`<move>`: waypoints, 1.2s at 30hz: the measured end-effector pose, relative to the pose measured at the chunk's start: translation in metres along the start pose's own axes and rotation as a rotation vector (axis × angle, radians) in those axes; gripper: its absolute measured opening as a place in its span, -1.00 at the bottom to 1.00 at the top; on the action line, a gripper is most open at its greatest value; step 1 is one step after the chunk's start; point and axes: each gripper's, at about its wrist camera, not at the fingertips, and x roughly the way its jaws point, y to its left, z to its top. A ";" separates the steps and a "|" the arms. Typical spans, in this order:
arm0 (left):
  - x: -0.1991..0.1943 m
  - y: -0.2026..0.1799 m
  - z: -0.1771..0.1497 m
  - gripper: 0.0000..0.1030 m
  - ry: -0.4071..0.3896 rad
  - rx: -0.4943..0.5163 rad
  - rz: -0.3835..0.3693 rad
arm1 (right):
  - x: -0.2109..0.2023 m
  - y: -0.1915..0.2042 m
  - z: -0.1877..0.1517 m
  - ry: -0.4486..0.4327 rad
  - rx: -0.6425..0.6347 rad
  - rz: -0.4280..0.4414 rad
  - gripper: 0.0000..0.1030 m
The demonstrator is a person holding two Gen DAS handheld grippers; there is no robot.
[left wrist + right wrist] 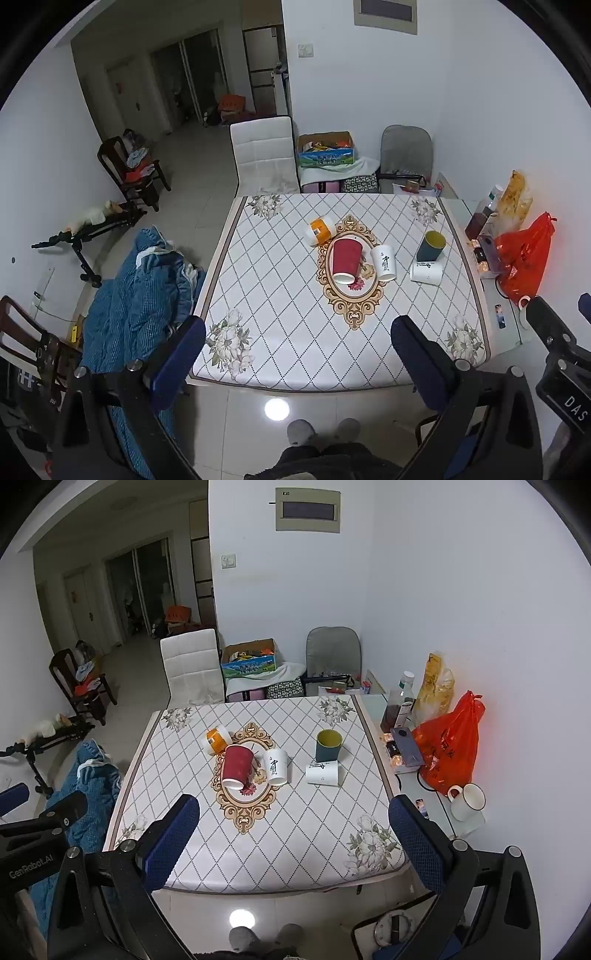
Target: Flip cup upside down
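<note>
Several cups stand or lie on the patterned table [280, 332] [295, 834]. A dark green cup with a yellow inside [430, 246] [328, 746] stands upright. A red paper cup [346, 260] [237, 766], an orange cup [318, 230] [216, 739] and a white cup [426, 273] [322, 773] lie on their sides. A white cup with black characters [384, 263] [277, 766] leans beside the red one. My left gripper [299, 362] and right gripper [295, 843] are open, empty, held high near the table's front edge.
A white chair [264, 157] [194, 664] stands behind the table. A side shelf at the right holds an orange bag [524, 254] [448, 747], bottles and a white mug [466, 802]. A blue quilt [136, 291] lies at the left.
</note>
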 end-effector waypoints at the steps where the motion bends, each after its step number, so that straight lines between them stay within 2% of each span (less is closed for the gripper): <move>1: 0.000 0.000 0.000 1.00 -0.004 0.004 0.004 | 0.000 0.000 0.000 0.003 -0.002 -0.003 1.00; 36: -0.012 -0.007 0.003 1.00 -0.013 0.014 0.012 | -0.004 -0.005 0.001 0.004 0.004 0.009 1.00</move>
